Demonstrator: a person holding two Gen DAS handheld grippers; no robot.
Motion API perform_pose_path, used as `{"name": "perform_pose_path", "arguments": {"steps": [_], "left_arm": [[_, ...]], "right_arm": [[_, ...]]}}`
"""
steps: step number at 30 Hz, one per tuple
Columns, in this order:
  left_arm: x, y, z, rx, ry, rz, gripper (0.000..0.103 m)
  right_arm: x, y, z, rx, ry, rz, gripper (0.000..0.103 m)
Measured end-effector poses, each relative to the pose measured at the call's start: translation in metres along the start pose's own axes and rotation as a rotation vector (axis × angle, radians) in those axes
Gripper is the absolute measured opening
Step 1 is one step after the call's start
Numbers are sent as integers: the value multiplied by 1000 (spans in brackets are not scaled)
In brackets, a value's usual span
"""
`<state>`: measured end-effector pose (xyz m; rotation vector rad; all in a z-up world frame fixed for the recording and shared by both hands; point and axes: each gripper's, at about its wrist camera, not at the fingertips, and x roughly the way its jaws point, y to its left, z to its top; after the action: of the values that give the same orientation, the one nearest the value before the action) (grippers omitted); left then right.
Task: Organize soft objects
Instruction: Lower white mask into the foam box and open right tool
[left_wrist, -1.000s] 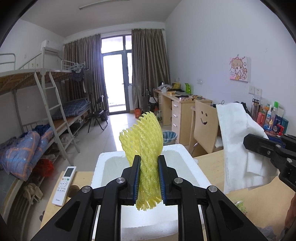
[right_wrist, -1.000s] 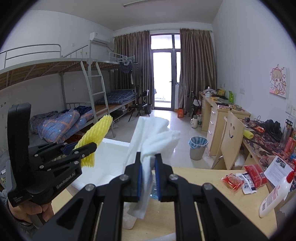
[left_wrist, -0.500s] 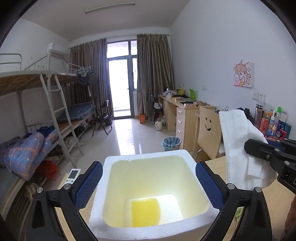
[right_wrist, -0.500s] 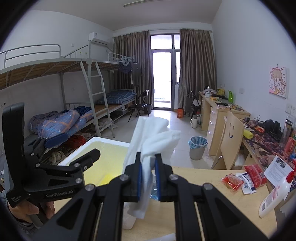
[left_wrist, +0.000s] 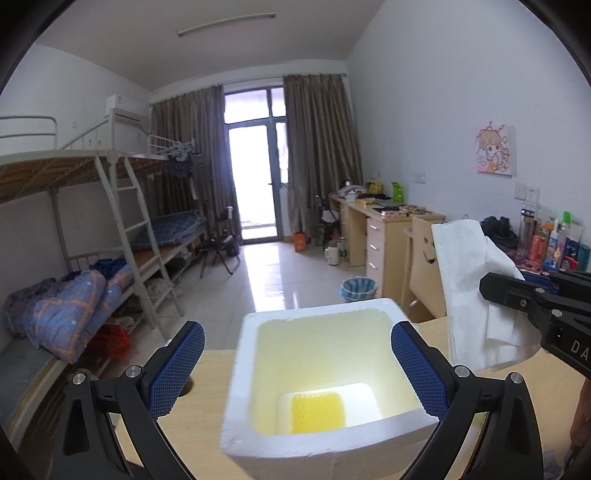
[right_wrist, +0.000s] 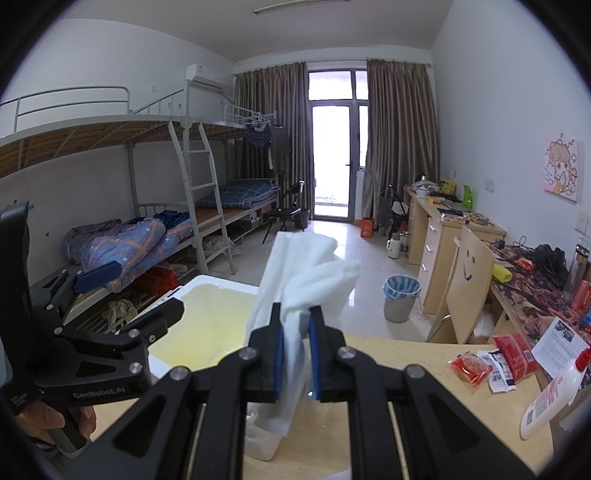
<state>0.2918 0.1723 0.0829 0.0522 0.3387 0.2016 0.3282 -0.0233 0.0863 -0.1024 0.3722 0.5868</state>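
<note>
My left gripper stands wide open over a white foam box, with nothing between its blue pads. A yellow foam net lies flat on the bottom of the box. In the right wrist view the left gripper hovers over the box, held by a person's hand. My right gripper is shut on a crumpled white soft sheet, which stands up above the jaws just right of the box. The left wrist view shows the sheet and the right gripper at the right.
The box sits on a light wooden table. Red snack packets and a white bottle lie at its right. A clear plastic container stands below my right gripper. A smiley-face chair stands behind the table.
My left gripper opened and let go of the yellow foam net, which dropped to the bottom of the foam box. The right gripper and its white sheet stayed still.
</note>
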Motion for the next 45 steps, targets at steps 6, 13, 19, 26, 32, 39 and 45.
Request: {"name": "perform_pose_path", "arguments": {"steps": [6,13,19,26,32,39,45], "left_arm": [[-15,25,-4,-21,-13,47,101],[-23,46,-9,-33,-11,99,101],[-27,58,-11,-50,-12,123,101],[-29,63,-11,-54,-15,136,101],[-30,68,-12,-61,-15,146,101],[-31,64,-13,-70,-11,143,101],[-25,64,-10,-68,-14,147,101]], "right_arm": [[10,13,4,-17,2,39,15],[26,33,8,-28,10,104,15],[33,47,9,-40,20,145,15],[38,51,9,-42,30,150,15],[41,50,10,-42,41,157,15],[47,50,12,-34,53,148,16],[55,49,11,-18,70,131,68]]}}
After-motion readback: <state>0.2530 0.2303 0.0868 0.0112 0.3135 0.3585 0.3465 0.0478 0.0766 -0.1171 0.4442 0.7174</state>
